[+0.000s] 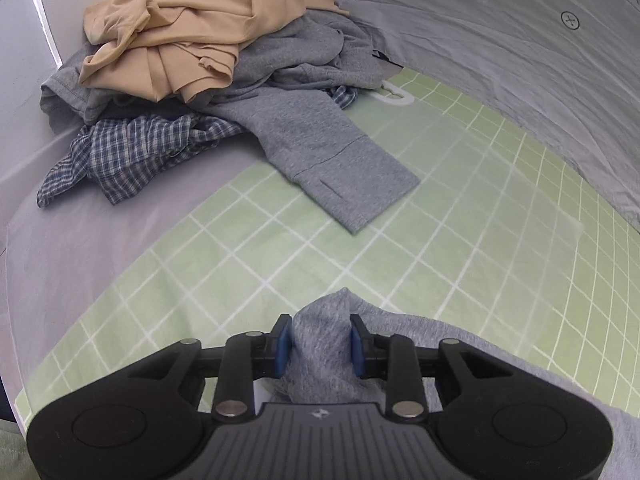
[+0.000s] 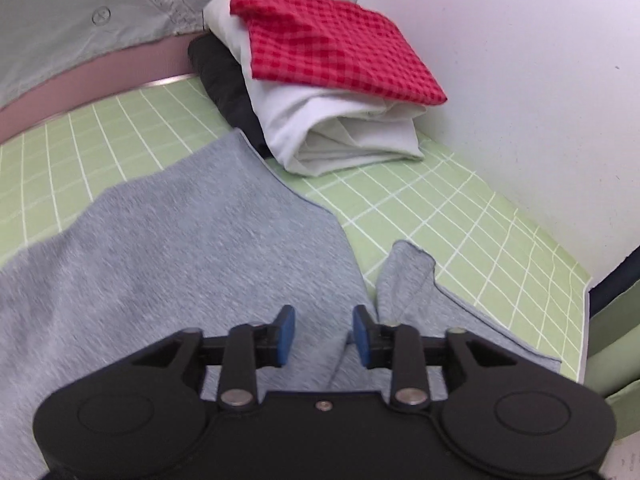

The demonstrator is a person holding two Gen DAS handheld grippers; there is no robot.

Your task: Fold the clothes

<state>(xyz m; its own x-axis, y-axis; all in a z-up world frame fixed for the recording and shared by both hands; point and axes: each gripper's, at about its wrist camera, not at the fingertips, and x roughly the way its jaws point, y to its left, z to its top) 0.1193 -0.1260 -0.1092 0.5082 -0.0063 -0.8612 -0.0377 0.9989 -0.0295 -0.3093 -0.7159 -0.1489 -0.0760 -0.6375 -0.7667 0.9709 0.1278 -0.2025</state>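
Grey garment (image 1: 320, 344) bunches between the left gripper (image 1: 320, 346), whose blue pads pinch it. Right gripper (image 2: 323, 334) hovers parted over the cloth's near right part, seemingly gripping nothing.

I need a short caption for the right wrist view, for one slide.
Right tool poised open over a grey garment on the green grid mat, beside a folded stack topped by red checked cloth.

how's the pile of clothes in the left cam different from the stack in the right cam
The left pile is a crumpled, unfolded heap; the right stack is folded flat and layered. The left pile has a tan garment on top of grey and blue-checked pieces; the right stack has a red checked cloth on top, over white and black. Both rest at the edge of the green grid mat.
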